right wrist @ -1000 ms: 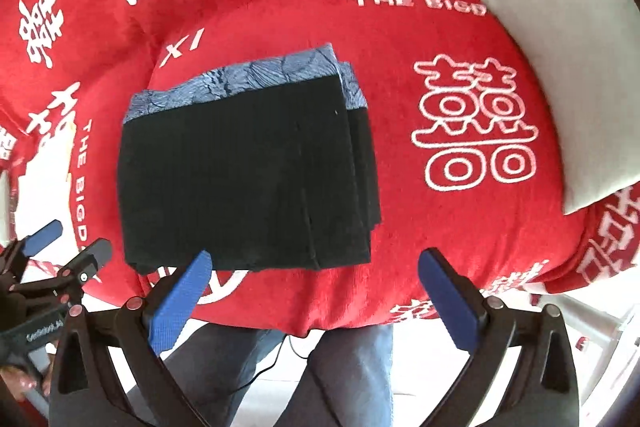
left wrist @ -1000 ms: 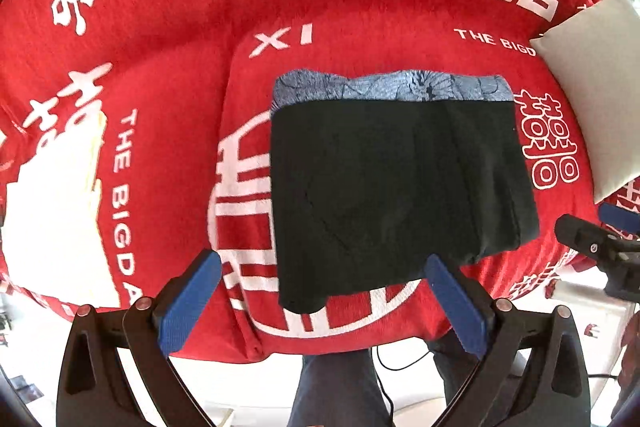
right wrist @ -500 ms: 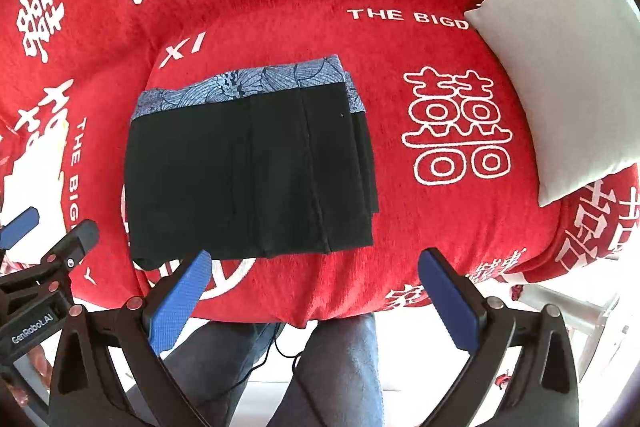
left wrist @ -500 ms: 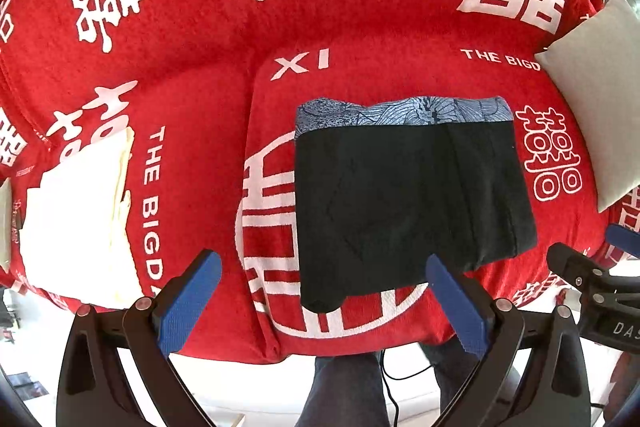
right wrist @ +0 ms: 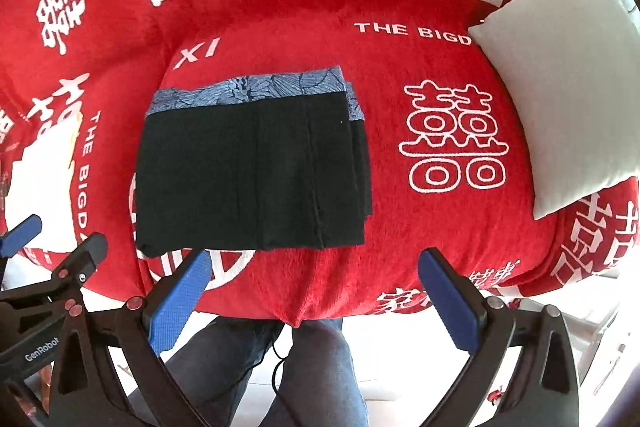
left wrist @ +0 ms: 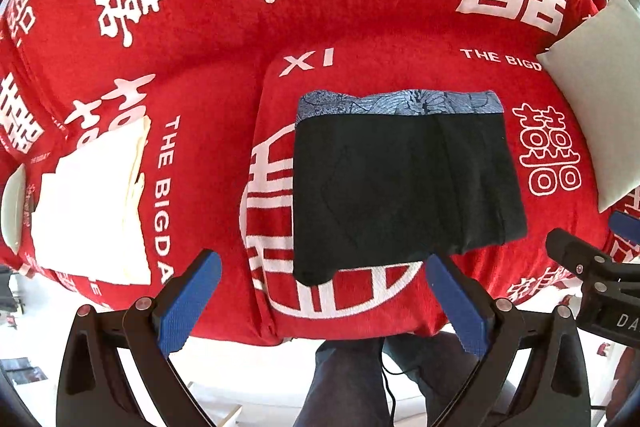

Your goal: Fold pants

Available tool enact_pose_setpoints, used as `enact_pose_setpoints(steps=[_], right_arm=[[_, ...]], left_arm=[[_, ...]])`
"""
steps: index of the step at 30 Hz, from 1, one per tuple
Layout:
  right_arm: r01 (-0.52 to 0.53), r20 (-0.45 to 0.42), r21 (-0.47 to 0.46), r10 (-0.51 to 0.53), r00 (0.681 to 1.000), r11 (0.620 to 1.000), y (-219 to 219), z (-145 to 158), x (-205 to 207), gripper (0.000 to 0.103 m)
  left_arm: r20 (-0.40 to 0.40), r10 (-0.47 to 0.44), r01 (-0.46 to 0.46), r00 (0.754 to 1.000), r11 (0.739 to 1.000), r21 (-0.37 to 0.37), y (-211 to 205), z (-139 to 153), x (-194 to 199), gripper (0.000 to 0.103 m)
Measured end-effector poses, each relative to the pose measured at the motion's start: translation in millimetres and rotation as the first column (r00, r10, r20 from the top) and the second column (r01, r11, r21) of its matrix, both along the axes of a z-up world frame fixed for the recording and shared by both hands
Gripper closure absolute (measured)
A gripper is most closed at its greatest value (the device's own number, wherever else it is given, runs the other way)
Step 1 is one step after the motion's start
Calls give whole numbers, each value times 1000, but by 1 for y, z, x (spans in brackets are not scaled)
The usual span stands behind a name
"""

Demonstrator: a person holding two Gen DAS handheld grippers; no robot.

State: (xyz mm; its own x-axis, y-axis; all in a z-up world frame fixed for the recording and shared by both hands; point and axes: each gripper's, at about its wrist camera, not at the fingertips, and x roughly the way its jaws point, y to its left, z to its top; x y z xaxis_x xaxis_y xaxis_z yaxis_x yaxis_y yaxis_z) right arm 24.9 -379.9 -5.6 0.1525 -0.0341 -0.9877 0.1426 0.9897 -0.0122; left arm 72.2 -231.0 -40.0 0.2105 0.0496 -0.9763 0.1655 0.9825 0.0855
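1. Both tools have pulled back from the sofa over the last second, so more of the red cover and the person's legs below now show.
2. Folded pants (left wrist: 404, 187) lie flat in a neat rectangle on the seat cushion of the sofa (left wrist: 224, 99); the fabric is matte black, with a band of blue-grey leaf-patterned cloth along the far edge.
3. Along their right side, layered edges peek out one behind the other.
4. Covering the sofa is a plush red throw printed with white characters and lettering.
5. Left tool (left wrist: 324, 303) hovers off the near edge, its blue ribbed pads spread wide, gripping nothing.
6. Right tool (right wrist: 316, 295) hangs likewise, released and empty, apart from the pants.
7. A pale square cushion (right wrist: 560, 87) leans at the right end of the sofa.
8. Pale folded cloth (left wrist: 92, 211) sits on the left part of the seat, well apart from the pants.
9. Dark trouser legs (right wrist: 312, 375) of the person stand in front of the sofa.
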Motion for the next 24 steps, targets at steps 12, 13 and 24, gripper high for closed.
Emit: enact_pose_setpoints(steps=[12,13,24], right_arm=[[-13,15,19,13,1000,1000,-6,13,-12,0],[-18,19,18,18,1000,1000,-6,15,-12,0],[-50,34,16,49,998,999,-4,18,-12,0]], left_arm=[[13,12,-12,1000,1000,16,-9,12,-15,0],[14,12,-12,1000,1000,16,-10,13,-16,0],[6,56,-56,998,998,7,-10,13,-21,0]])
